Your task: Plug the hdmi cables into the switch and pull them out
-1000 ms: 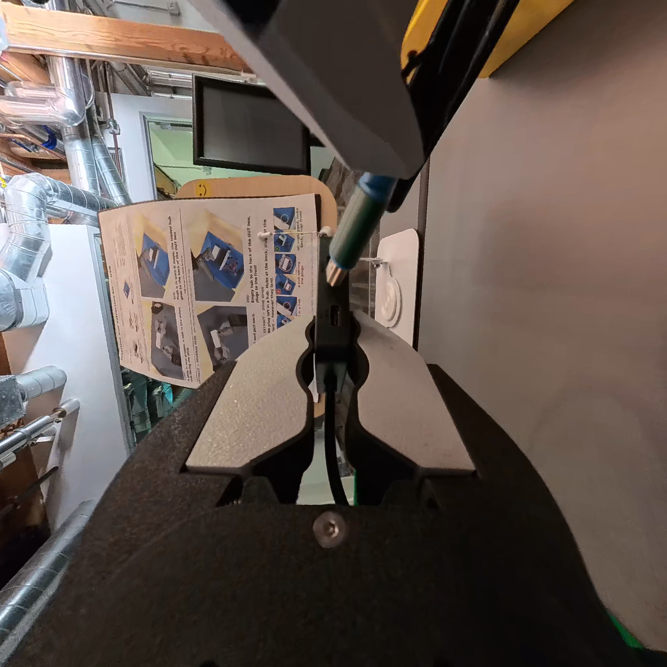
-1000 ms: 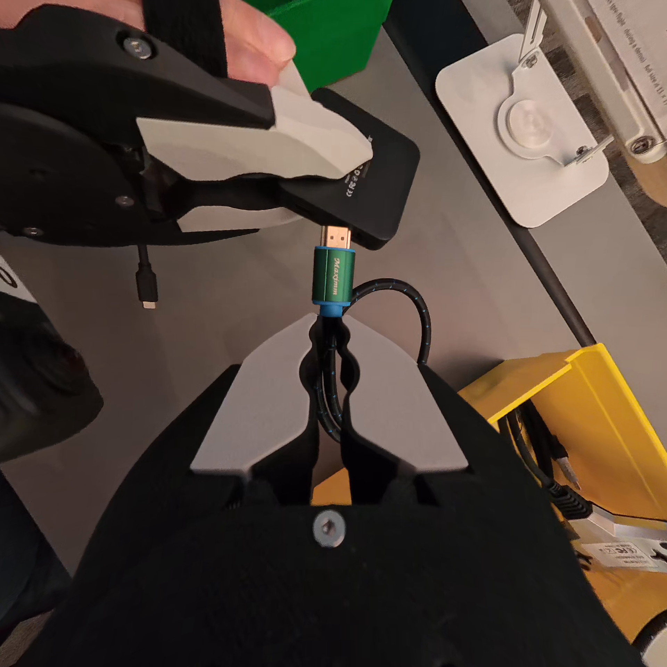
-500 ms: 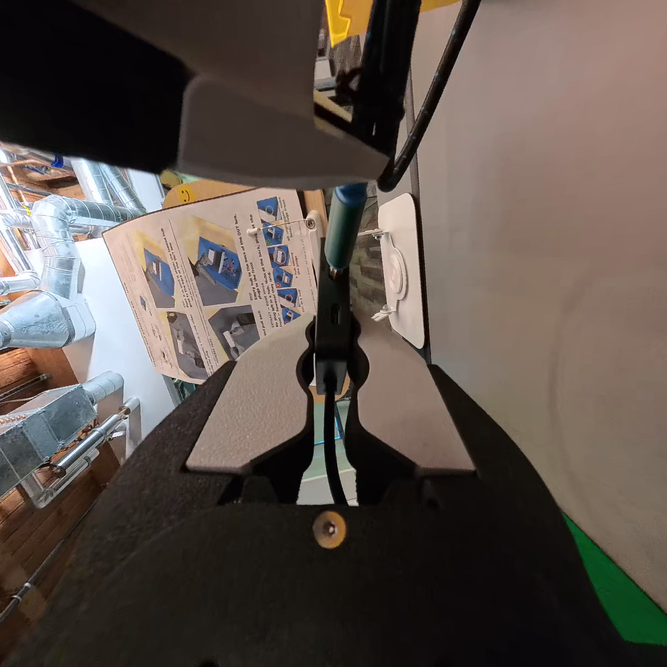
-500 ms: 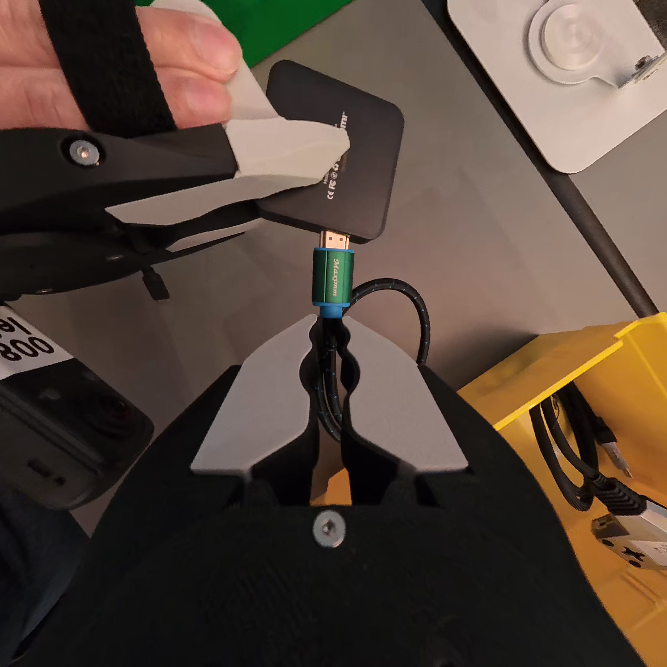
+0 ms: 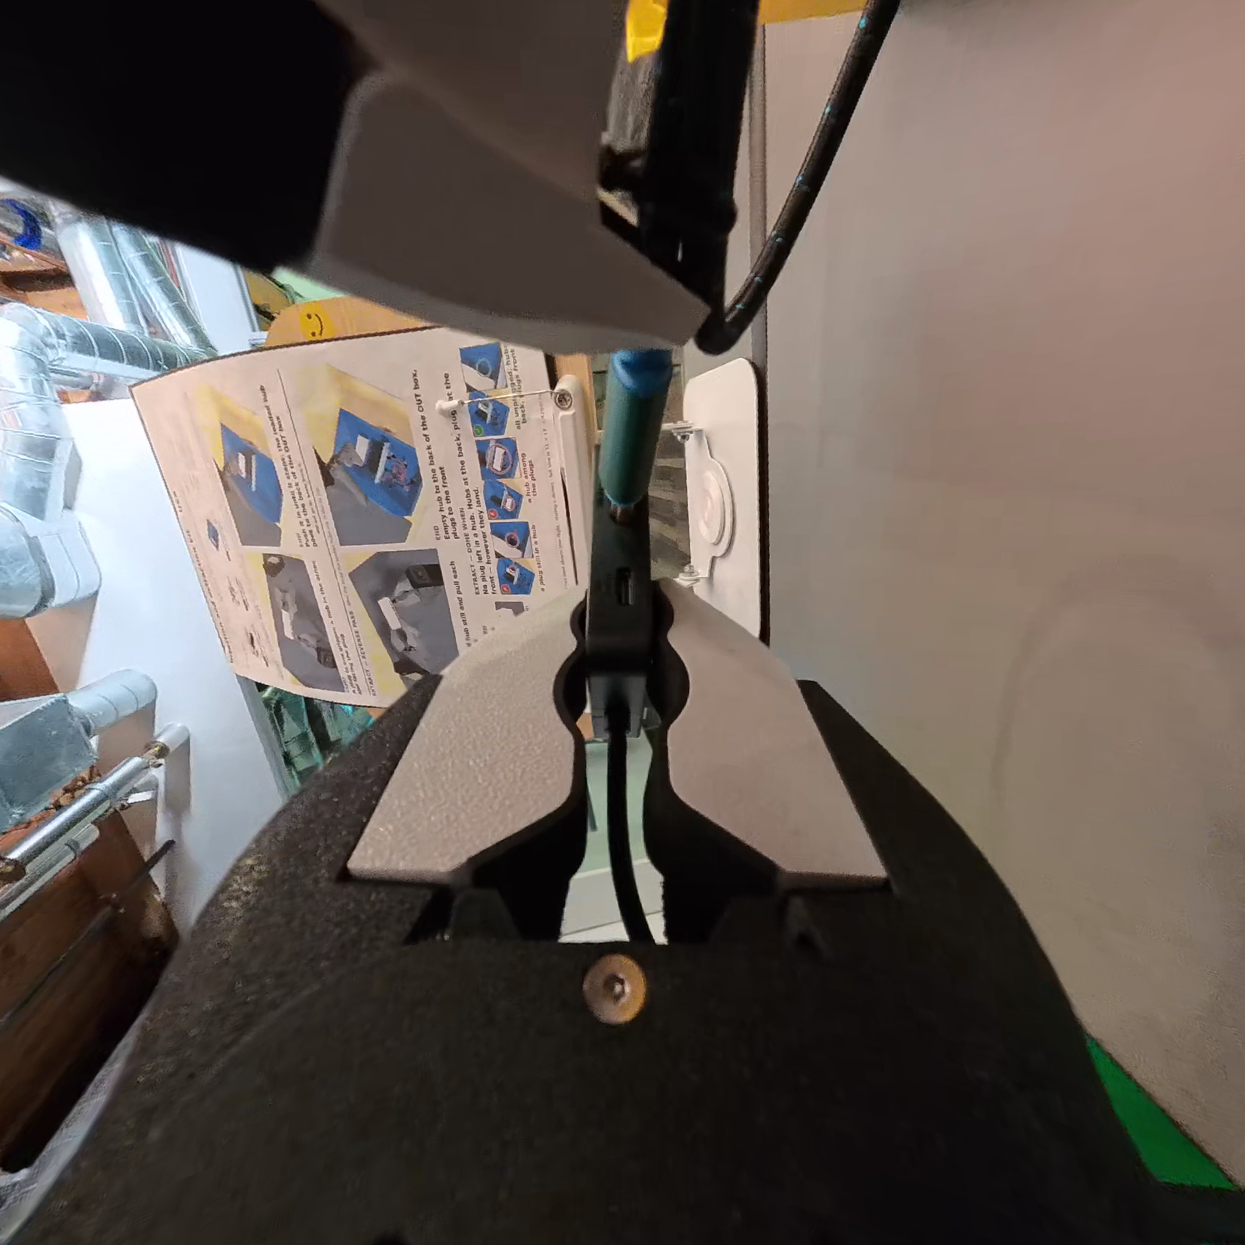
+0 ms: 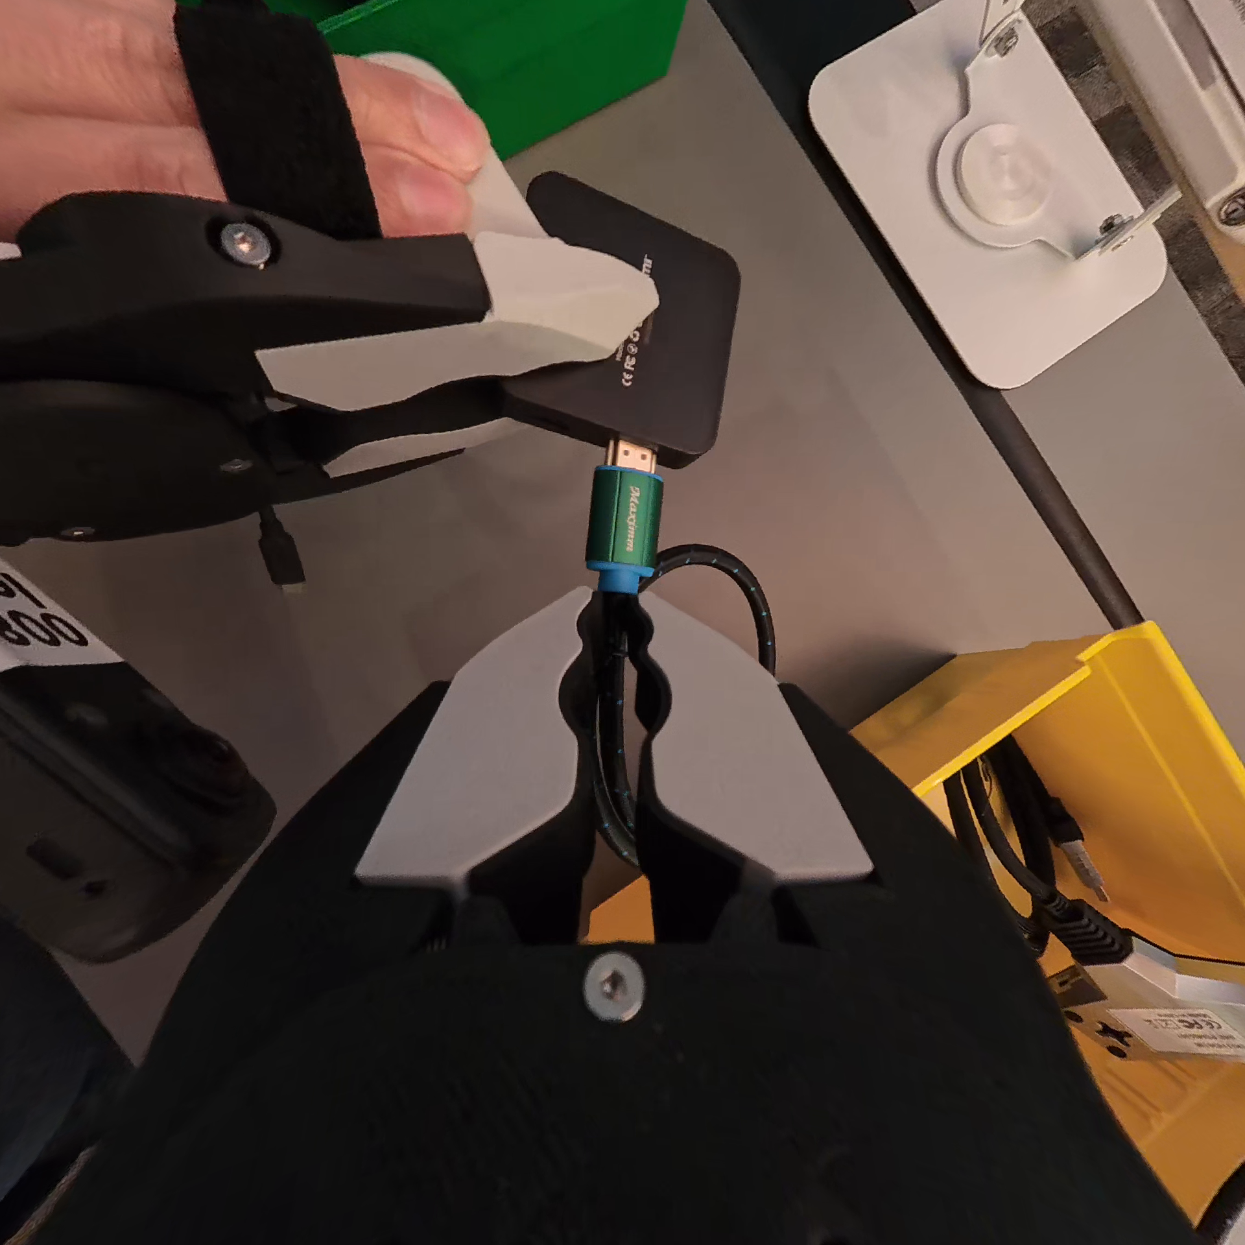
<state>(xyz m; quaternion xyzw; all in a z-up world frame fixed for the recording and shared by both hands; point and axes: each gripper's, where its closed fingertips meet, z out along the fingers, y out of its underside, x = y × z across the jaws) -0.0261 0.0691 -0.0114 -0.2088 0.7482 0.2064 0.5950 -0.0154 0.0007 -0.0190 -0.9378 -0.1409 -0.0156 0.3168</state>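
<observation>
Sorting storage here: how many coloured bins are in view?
2: a green bin at the top behind the left gripper, and a yellow bin at lower right holding cables. Others may lie outside the frame.

Our right gripper [image 6: 614, 596] has a matte black, grainy body with one silver hex screw at its centre and two pale grey fingers [image 6: 495, 734] with wavy inner edges. Our left gripper [image 5: 616, 603] matches; a black strap [image 6: 269, 114] crosses our hand [image 6: 202, 101].
</observation>
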